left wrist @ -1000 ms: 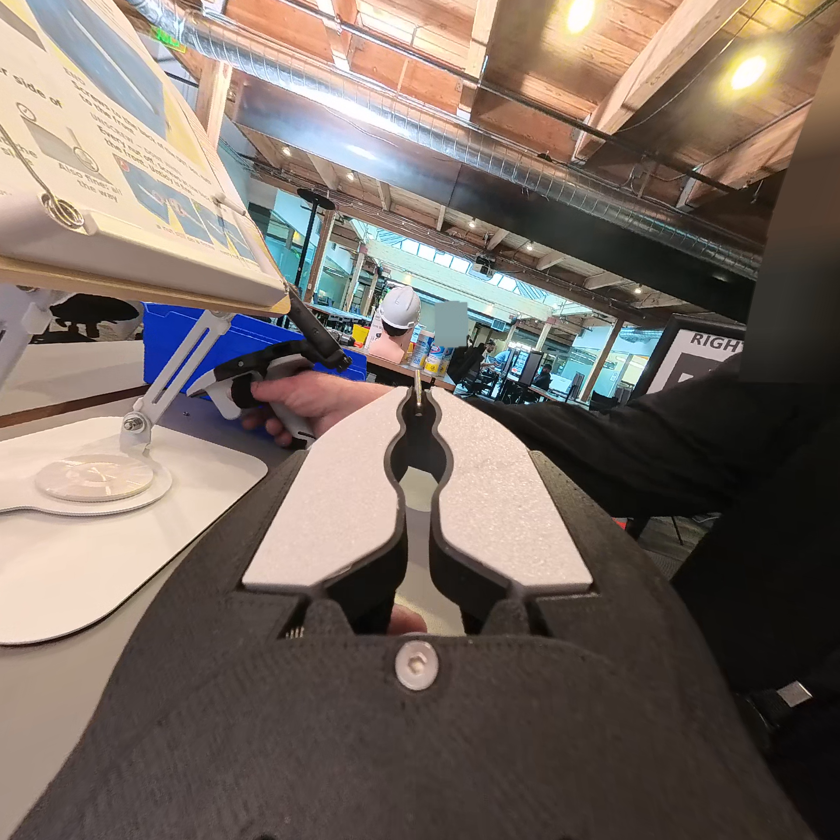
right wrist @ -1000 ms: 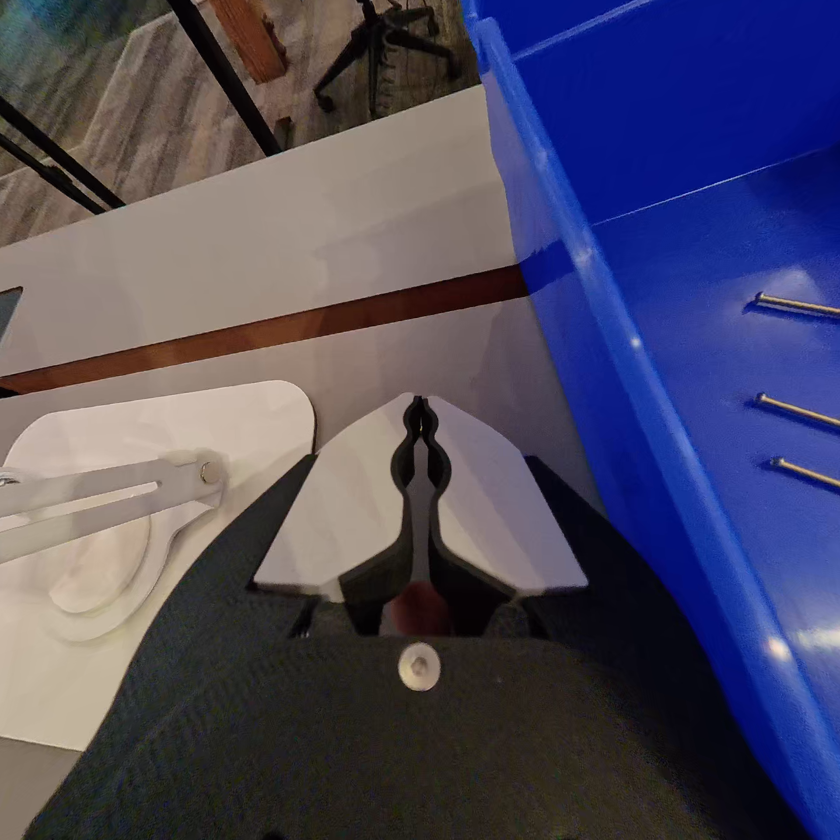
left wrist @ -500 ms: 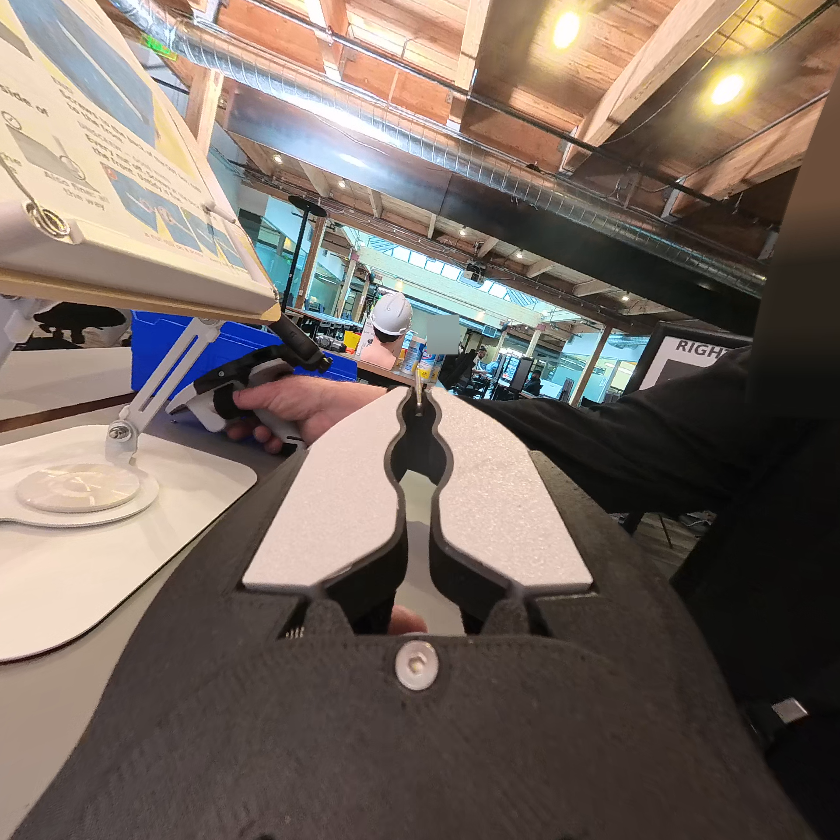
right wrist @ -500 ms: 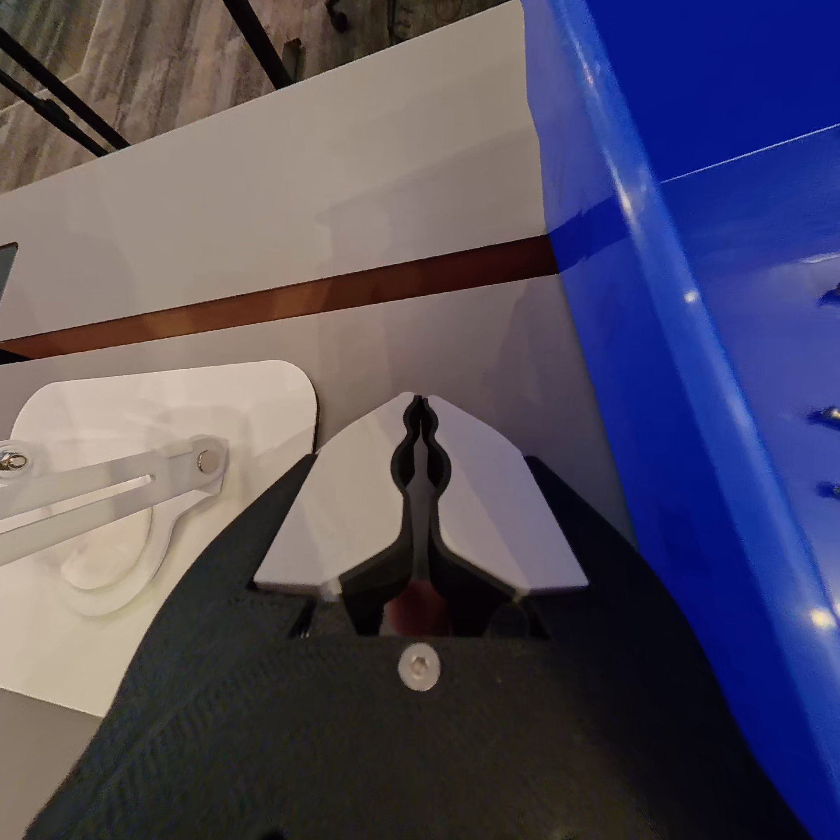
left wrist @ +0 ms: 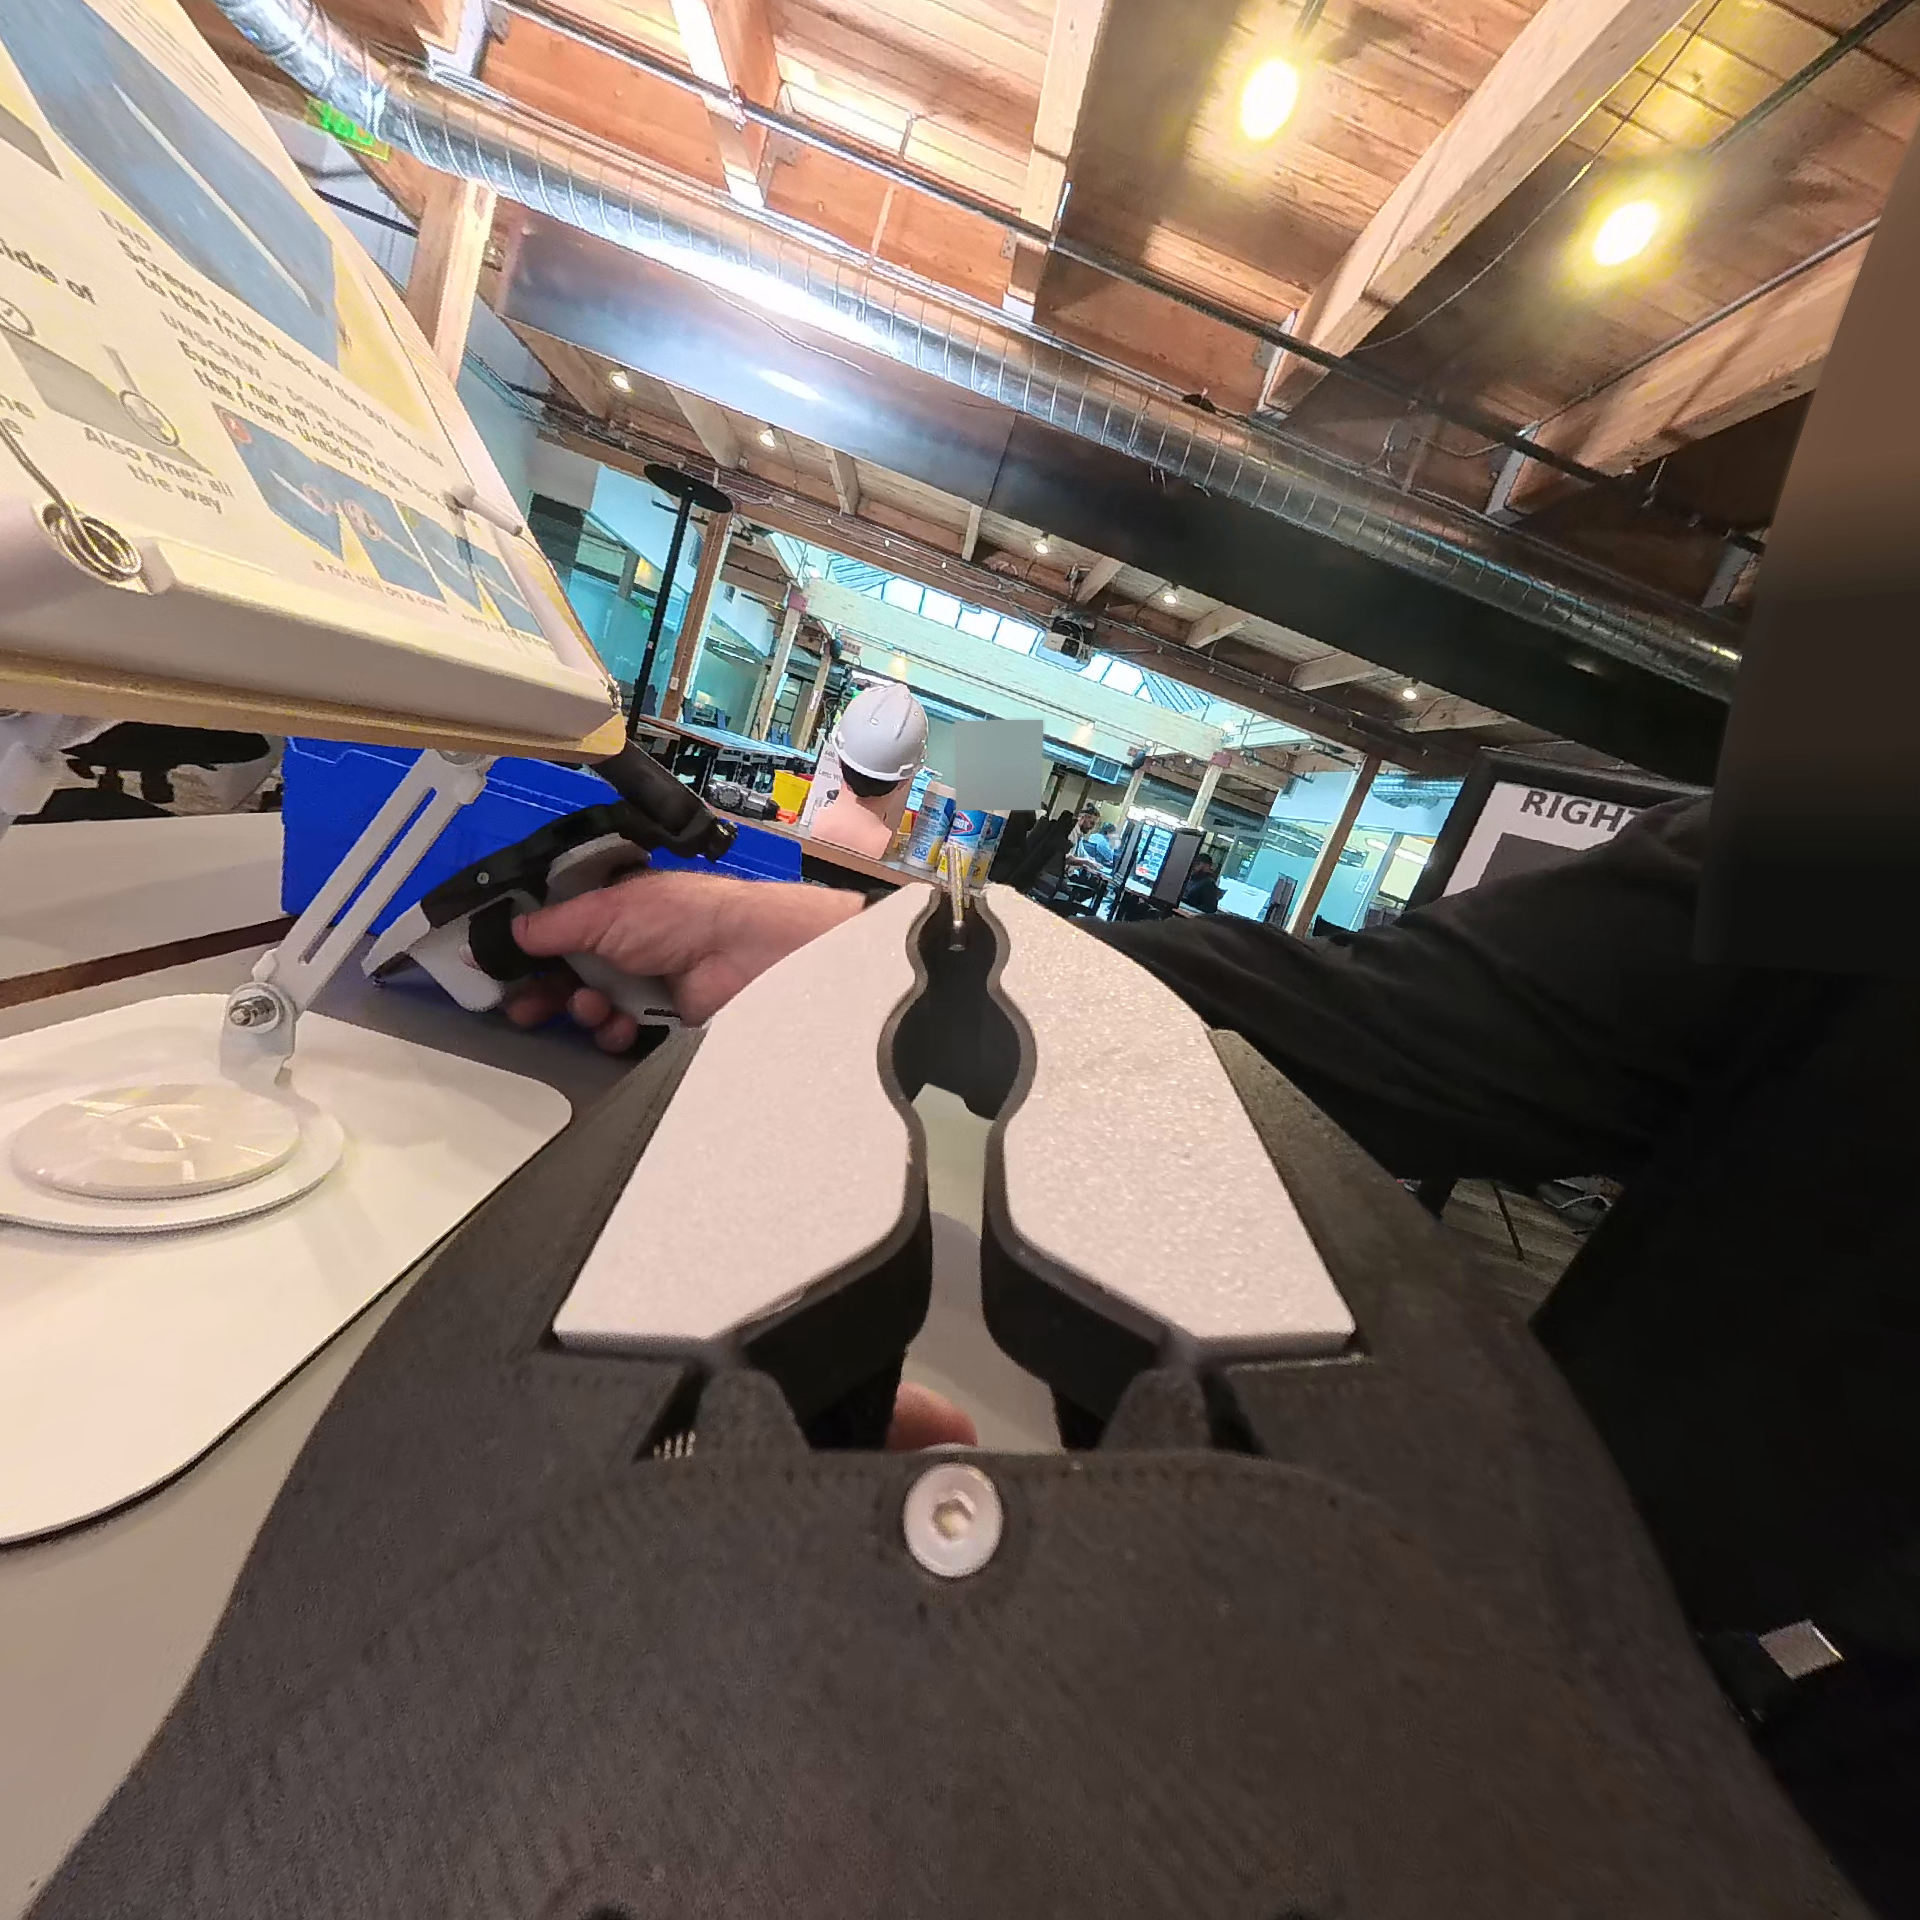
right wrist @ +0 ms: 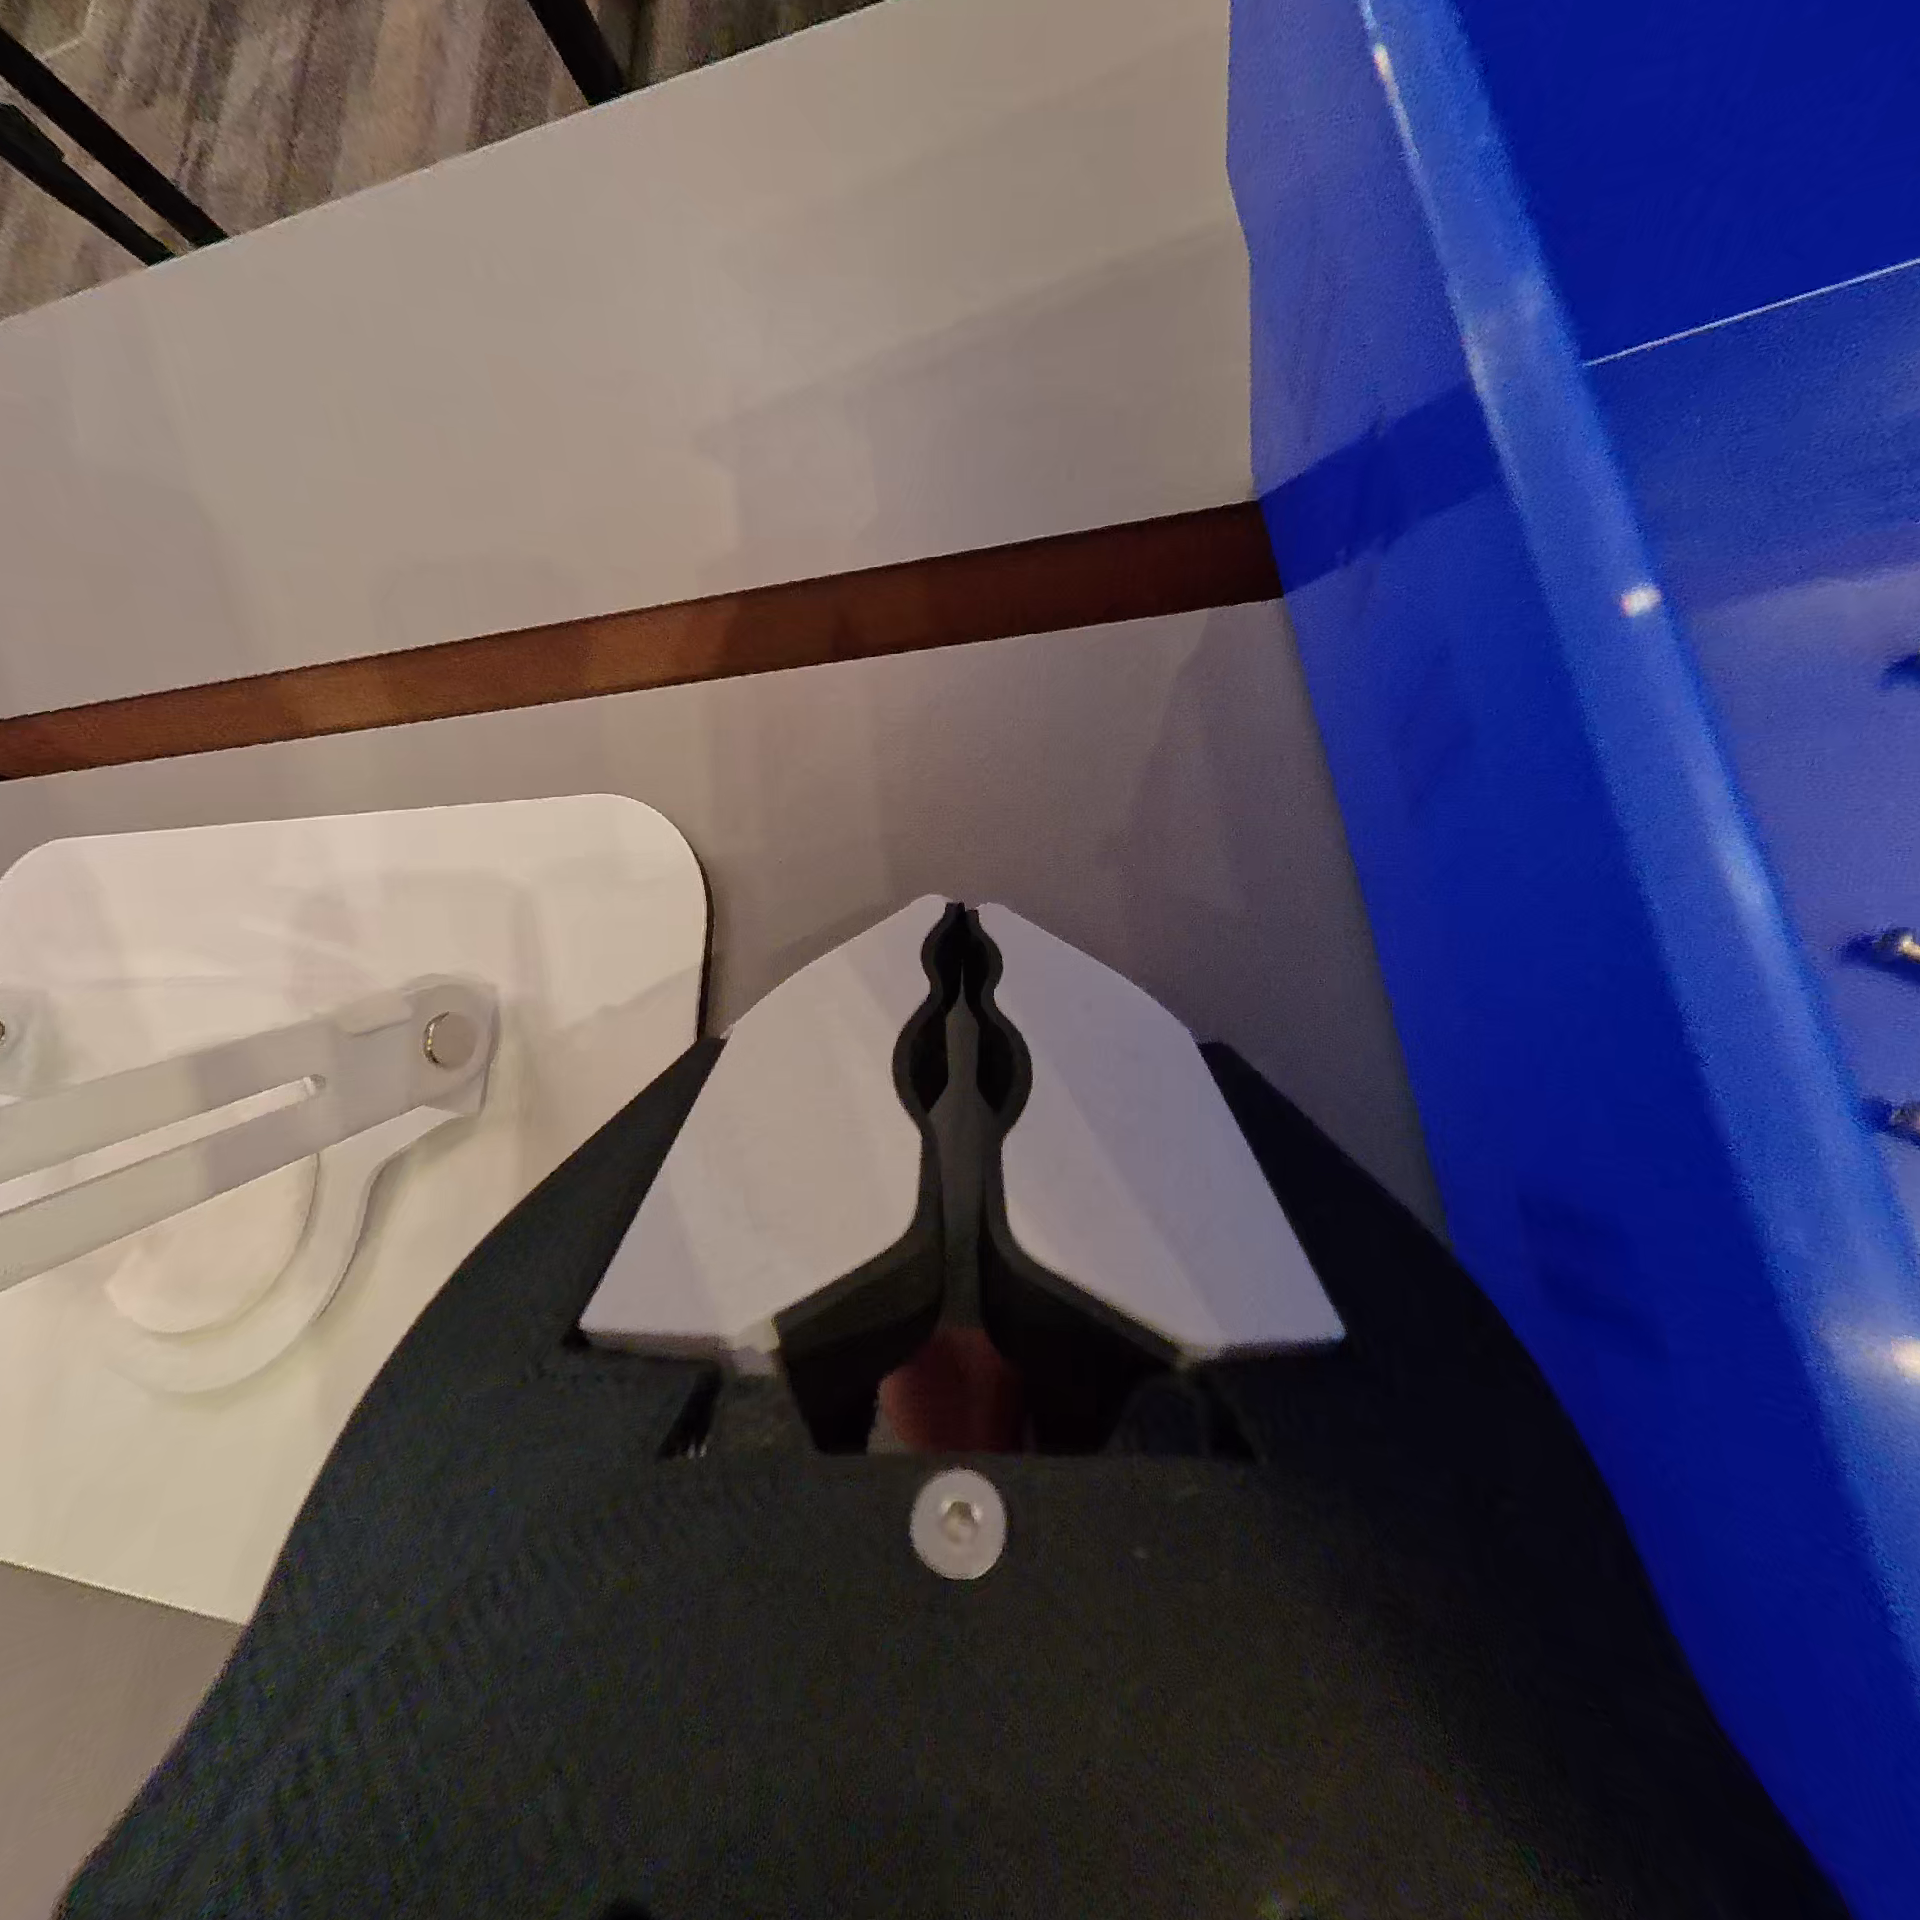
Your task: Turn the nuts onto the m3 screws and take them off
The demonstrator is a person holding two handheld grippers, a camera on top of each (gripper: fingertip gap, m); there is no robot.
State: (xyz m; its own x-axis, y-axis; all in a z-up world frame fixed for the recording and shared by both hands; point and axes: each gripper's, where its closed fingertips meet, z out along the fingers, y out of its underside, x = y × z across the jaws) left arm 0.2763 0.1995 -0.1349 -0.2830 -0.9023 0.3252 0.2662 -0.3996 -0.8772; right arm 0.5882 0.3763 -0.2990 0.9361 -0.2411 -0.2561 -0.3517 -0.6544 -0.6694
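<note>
Left wrist view looks up along my left gripper [left wrist: 956, 902], whose tips are pinched together on a thin metal screw [left wrist: 952, 883] that stands upright out of them, its shaft poking above the white fingers [left wrist: 790, 1122]. Whether a nut sits on it I cannot tell at this size. Beyond those tips my right hand [left wrist: 665, 940] clutches the handle of the right gripper [left wrist: 499, 925], low over the grey table [left wrist: 62, 1704] and just in front of the blue bin [left wrist: 343, 821]. To the left, a white stand [left wrist: 312, 1226] with a round foot and a slanted arm carries a printed instruction sheet [left wrist: 208, 364] overhead; my black sleeve [left wrist: 1455, 1018] crosses the right side. Right wrist view points down at the table [right wrist: 623, 364], with my right gripper [right wrist: 958, 914] closed, its tips meeting and nothing visible between them. It hovers between the corner of the white stand base [right wrist: 520, 935] on its left and the outer wall of the blue bin [right wrist: 1507, 831] on its right, close to that wall. Inside the bin, at the far right edge, a few more screws [right wrist: 1896, 951] show as small blurred ends on the blue floor. A brown strip [right wrist: 727, 644] runs across the tabletop ahead.
</note>
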